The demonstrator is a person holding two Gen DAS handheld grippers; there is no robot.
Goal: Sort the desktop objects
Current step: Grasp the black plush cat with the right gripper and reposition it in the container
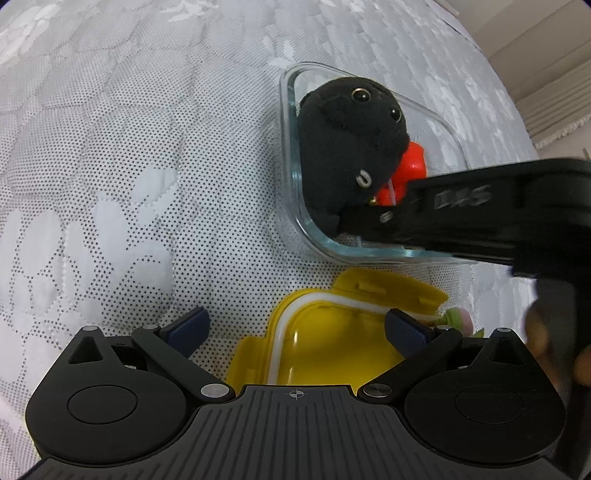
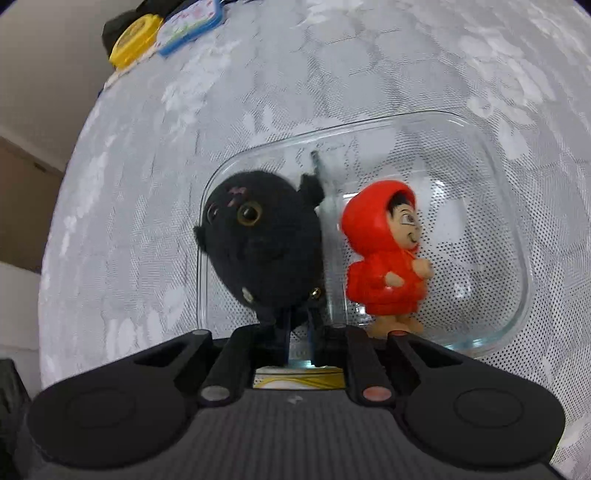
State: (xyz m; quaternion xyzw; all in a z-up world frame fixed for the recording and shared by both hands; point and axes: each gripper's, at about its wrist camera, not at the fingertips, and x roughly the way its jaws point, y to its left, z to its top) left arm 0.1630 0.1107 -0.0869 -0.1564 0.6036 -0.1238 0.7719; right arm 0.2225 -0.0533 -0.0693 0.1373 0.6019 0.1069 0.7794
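A clear glass container [image 2: 517, 229] sits on the white patterned cloth; it also shows in the left wrist view [image 1: 291, 192]. Inside it are a black plush cat [image 2: 258, 243], also in the left wrist view [image 1: 343, 147], and a red-hooded figurine [image 2: 384, 258], partly hidden there [image 1: 410, 166]. My right gripper [image 2: 301, 339] is shut on the plush cat's lower end and holds it in the container; it reaches in from the right in the left wrist view [image 1: 354, 221]. My left gripper [image 1: 295, 328] is open and empty above a yellow lid [image 1: 332, 343].
A small pink and green object [image 1: 458, 319] lies beside the yellow lid. At the far table edge lie a yellow round item [image 2: 135, 35] and a blue-edged card [image 2: 190, 24]. The table edge runs along the left of the right wrist view.
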